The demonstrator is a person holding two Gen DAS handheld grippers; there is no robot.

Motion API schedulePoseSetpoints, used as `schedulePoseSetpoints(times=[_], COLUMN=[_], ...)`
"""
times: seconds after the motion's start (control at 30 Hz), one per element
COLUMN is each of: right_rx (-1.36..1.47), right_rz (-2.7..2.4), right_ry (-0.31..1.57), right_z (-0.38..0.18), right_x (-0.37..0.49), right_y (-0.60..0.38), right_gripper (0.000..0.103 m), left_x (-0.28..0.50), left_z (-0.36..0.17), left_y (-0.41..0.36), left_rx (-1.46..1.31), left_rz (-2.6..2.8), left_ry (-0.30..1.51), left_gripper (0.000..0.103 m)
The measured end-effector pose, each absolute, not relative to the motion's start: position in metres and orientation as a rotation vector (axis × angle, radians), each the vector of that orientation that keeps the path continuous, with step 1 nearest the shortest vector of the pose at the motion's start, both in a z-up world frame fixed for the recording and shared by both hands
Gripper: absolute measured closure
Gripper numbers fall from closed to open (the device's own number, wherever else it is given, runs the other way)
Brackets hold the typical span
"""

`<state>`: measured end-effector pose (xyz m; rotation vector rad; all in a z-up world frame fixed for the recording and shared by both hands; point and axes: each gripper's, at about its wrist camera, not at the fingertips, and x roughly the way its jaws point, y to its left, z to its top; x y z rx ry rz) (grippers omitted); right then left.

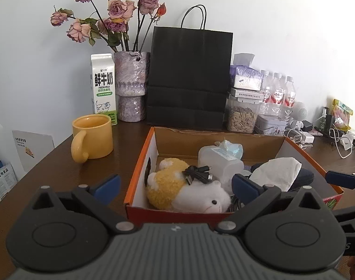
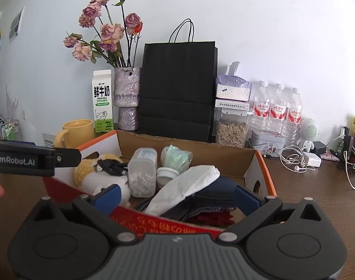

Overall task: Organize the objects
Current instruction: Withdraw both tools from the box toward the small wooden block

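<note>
Cardboard box [image 1: 224, 144]: open-topped, orange outside, white and brown inside, standing on a dark wooden table [image 1: 121, 144] in front of a black paper bag [image 1: 189, 77].

Contents, left to right:
- Plush toy [image 1: 184, 189], yellow and white, lying on its side at the near left corner.
- Black USB cable [image 1: 197, 175], coiled, resting on the plush toy.
- Translucent plastic container [image 2: 142, 172] holding small white pieces, tilted against the toy.
- Pale green item in clear wrap [image 2: 176, 157] behind a small white-lidded jar [image 2: 167, 175].
- White tissue [image 2: 186, 186], crumpled, lying over a dark zippered pouch [image 2: 212, 198] at the right.

Left gripper [image 1: 177, 184]: blue-padded fingers spread wide, holding nothing. The plush toy and cable lie between and just beyond the tips; the left pad is outside the box's left wall, the right pad over the contents.

Right gripper [image 2: 177, 196]: fingers spread wide, empty. The tissue and pouch lie between the tips, just past the box's near red edge.

Beside the box: yellow mug [image 1: 93, 137], milk carton [image 1: 104, 88], vase of dried roses [image 1: 130, 86] to the left; jar of seeds [image 2: 232, 128], three water bottles [image 2: 277, 109], white earphones [image 2: 294, 161] to the right.
</note>
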<state>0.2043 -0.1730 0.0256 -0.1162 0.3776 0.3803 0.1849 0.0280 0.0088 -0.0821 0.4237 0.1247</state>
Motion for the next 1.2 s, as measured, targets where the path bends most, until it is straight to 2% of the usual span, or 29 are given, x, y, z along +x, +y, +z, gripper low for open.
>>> schedulePoseSetpoints(times=[0.43,0.53,0.8,0.93,1.03,1.1,1.13,1.2], right_rx=[-0.151,-0.152,-0.136,-0.088,-0.081,-0.077,-0.079,-0.085], right_rz=[0.410,0.438,0.508,0.526,0.537,0.560,0.569,0.584], right_ry=[0.429,0.453,0.535,0.587,0.610,0.623,0.625,0.613], right_z=[0.009,0.004,-0.006,-0.008,-0.010,-0.011,-0.011,-0.011], right_x=[0.176,0.171,0.174,0.184,0.191,0.194,0.195,0.191], right_y=[-0.176,-0.175,-0.163,-0.158,-0.150,-0.145,-0.142,-0.139], right_gripper=[0.000,0.004,0.034,0.058,0.069,0.084,0.096,0.099], left_x=[0.158,0.153,0.143,0.141,0.141,0.140,0.139,0.139], left_z=[-0.010,-0.014,-0.020,-0.024,-0.025,-0.026,-0.026,-0.026], left_y=[0.036,0.038,0.047,0.049,0.050,0.050,0.050,0.051], left_rx=[-0.063,-0.057,-0.063,-0.071,-0.077,-0.080,-0.082,-0.083], left_rz=[0.138,0.140,0.155,0.156,0.153,0.151,0.149,0.148], left_ry=[0.490,0.504,0.524,0.535,0.538,0.537,0.537,0.538], left_gripper=[0.000,0.000,0.000,0.000,0.000,0.000,0.000,0.000])
